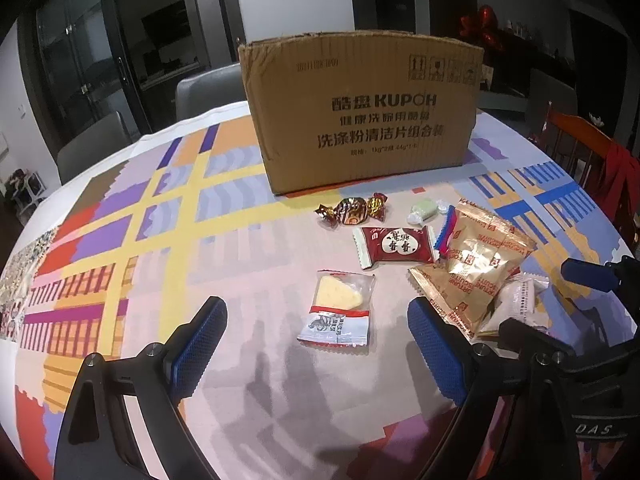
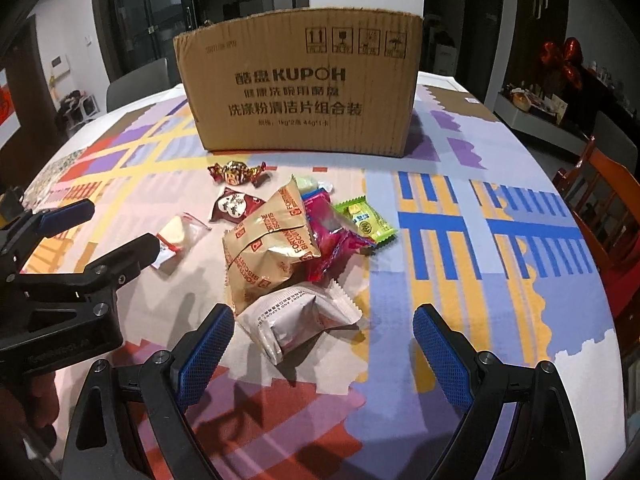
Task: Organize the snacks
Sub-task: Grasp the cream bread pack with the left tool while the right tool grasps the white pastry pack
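Both tools stand wide w/ nothing between the pads: left tool [image 1: 316, 354] hangs over the clear-wrapped yellow wedge snack [image 1: 339, 306] at lower centre of its view, right tool [image 2: 323, 354] over the white foil packet [image 2: 298, 326] at lower centre of its own. The snacks sit in a loose heap on the patterned surface [image 1: 160, 240], in front of the KUPOH cardboard box [image 1: 362, 116], which fills the upper centre of both views & is prob. the drop spot. Risks, as I judge them: the heap is overlapped, so the right tool closing on the white packet may drag the gold biscuit bags [image 2: 272, 240] that touch it, or pinch two at once; foil is slick & puffy, so a shallow pinch could slip or pop the bag. The two tools are near each other (left tool shows at the left edge of the right view), so both going in together could clash. The small twist-wrapped candy [image 1: 352, 210] may be hard to pinch. Hidden: box interior & its top opening aren't visible; the pink packet [image 2: 328, 228] & pale green sweet [image 1: 424, 210] are partly covered; small print on wrappers is unreadable; the green packet [image 2: 366, 220] shows only in the right view.
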